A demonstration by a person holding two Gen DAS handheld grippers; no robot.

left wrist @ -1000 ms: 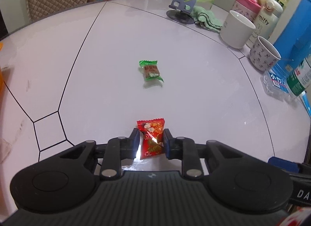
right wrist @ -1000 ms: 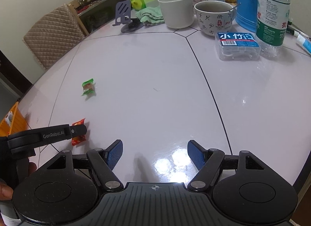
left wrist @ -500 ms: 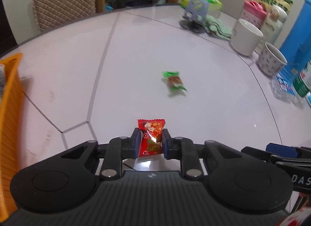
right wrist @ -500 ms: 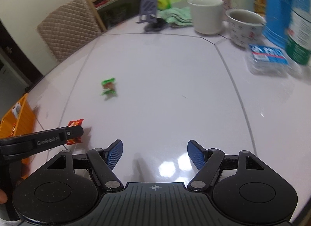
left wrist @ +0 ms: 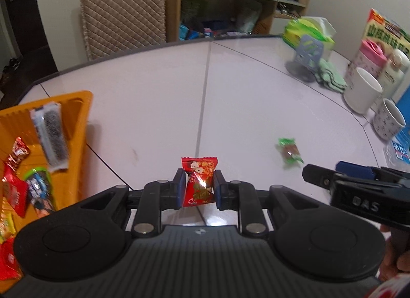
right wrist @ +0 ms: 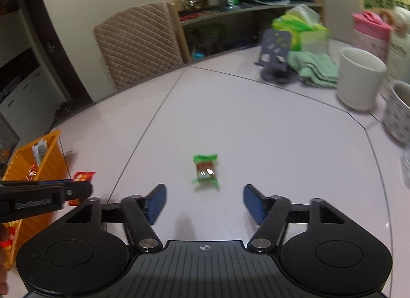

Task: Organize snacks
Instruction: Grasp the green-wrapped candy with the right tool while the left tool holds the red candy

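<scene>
My left gripper is shut on a red candy packet and holds it above the white table, just right of the orange tray that holds several wrapped snacks. A green-wrapped candy lies on the table to the right. In the right wrist view my right gripper is open, its blue pads either side of and just short of the green candy. The left gripper with the red packet shows at the left edge there, next to the orange tray.
At the table's right and back stand a white mug, a patterned mug, a pink-lidded container, a phone stand, a green cloth and a tissue pack. A padded chair stands behind the table.
My left gripper has swung left with the red packet, bringing the orange tray into view. My right gripper has moved left toward the green candy, which now sits just ahead of its open pads.
</scene>
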